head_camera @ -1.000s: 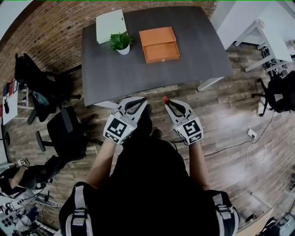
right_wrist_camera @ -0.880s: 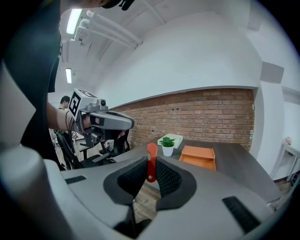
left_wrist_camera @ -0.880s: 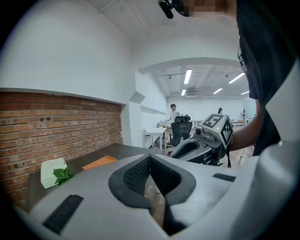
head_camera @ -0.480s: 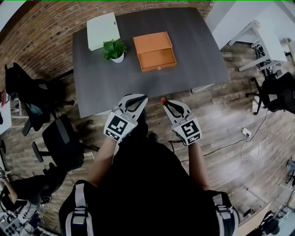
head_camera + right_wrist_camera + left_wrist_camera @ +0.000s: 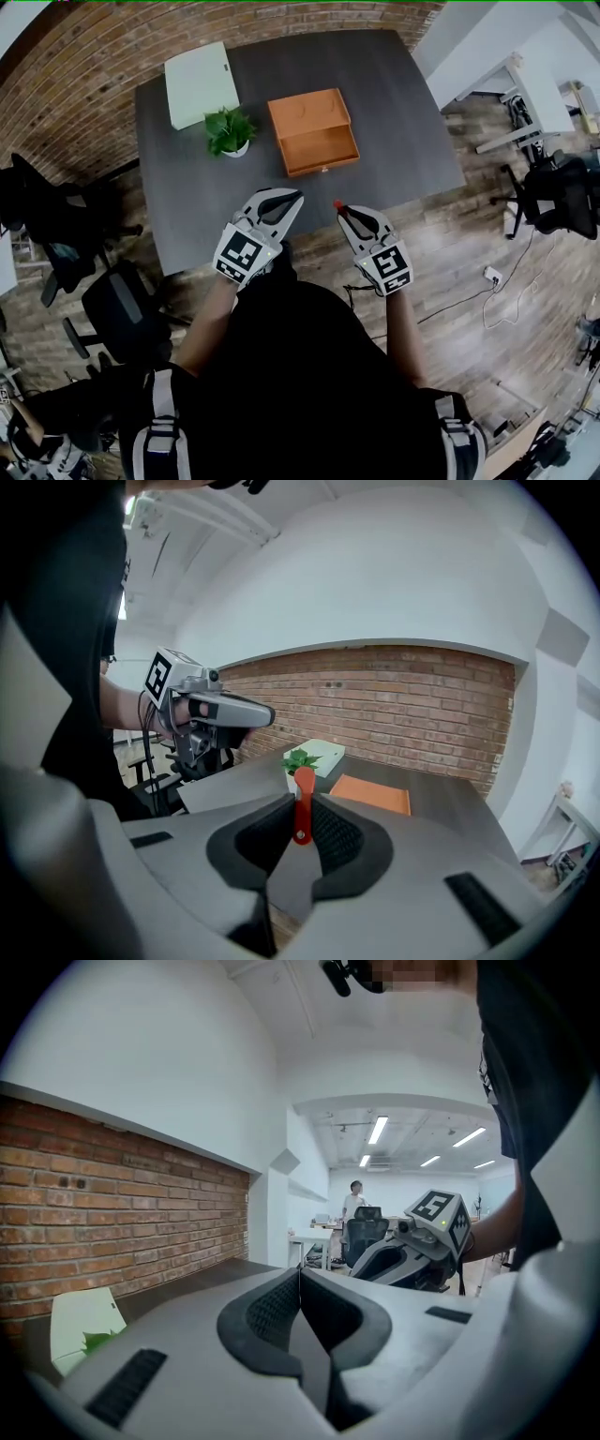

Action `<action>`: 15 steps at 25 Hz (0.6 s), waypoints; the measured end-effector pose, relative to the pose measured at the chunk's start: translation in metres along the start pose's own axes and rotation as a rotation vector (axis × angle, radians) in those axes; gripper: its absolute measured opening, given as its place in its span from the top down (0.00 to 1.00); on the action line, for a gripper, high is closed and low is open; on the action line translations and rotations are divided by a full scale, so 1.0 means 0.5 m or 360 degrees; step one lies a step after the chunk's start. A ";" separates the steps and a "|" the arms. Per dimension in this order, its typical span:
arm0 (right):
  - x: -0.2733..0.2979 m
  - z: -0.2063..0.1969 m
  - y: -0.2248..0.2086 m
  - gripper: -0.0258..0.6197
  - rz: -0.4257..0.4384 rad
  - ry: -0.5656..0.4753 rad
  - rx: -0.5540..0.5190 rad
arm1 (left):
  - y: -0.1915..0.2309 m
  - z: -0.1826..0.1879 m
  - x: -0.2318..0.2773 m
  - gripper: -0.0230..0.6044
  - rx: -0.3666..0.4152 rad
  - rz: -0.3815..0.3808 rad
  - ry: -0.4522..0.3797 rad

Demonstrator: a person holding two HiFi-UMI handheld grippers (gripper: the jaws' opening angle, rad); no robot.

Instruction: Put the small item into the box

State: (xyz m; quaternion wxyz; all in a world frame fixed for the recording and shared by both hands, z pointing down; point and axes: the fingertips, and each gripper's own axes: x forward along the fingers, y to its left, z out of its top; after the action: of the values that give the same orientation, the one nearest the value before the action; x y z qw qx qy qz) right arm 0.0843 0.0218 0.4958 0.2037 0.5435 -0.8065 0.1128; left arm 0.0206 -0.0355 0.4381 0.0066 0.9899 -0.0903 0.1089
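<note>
Item (image 5: 302, 799): red, slim, upright, pinched between the jaws of my right gripper (image 5: 302, 810), its top poking above them. It was held in the air just short of the table (image 5: 394, 103) edge, well apart from the box (image 5: 322, 167). The box lay on the table and looked open, recessed half toward me.

Left gripper (image 5: 300, 1274): jaws together, nothing between them, held beside the right one.

Plant (image 5: 228, 131) stood just left of the box, white case (image 5: 197, 82) beyond it.

Risks, my reading:
- The grip seemed to hold only the item's lower part, so it could pivot or slip during the reach.
- Letting go from too high might bounce it over the box's low wall.
- A wide swing left could clip the plant.

Unclear:
- I could not tell what the item was.
- Its lower end was hidden between the pads.
- The box interior was too small to judge whether it was empty.
</note>
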 end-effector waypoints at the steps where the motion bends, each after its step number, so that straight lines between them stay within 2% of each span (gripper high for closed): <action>1: 0.014 0.005 -0.006 0.86 -0.0003 -0.0001 0.0005 | 0.013 -0.001 0.007 0.93 0.0003 -0.0012 0.0000; 6: 0.079 0.020 -0.033 0.86 -0.0017 0.0025 0.0020 | 0.081 -0.007 0.027 0.93 0.0004 -0.0057 0.0008; 15: 0.164 0.033 -0.079 0.86 -0.0071 0.0053 -0.0023 | 0.167 -0.036 0.038 0.93 -0.0011 -0.0069 0.0009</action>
State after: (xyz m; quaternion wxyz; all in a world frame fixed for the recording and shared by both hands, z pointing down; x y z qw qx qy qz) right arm 0.0907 -0.0683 0.5163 0.2236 0.5579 -0.7914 0.1115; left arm 0.0200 -0.1202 0.4594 0.0127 0.9913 -0.0692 0.1114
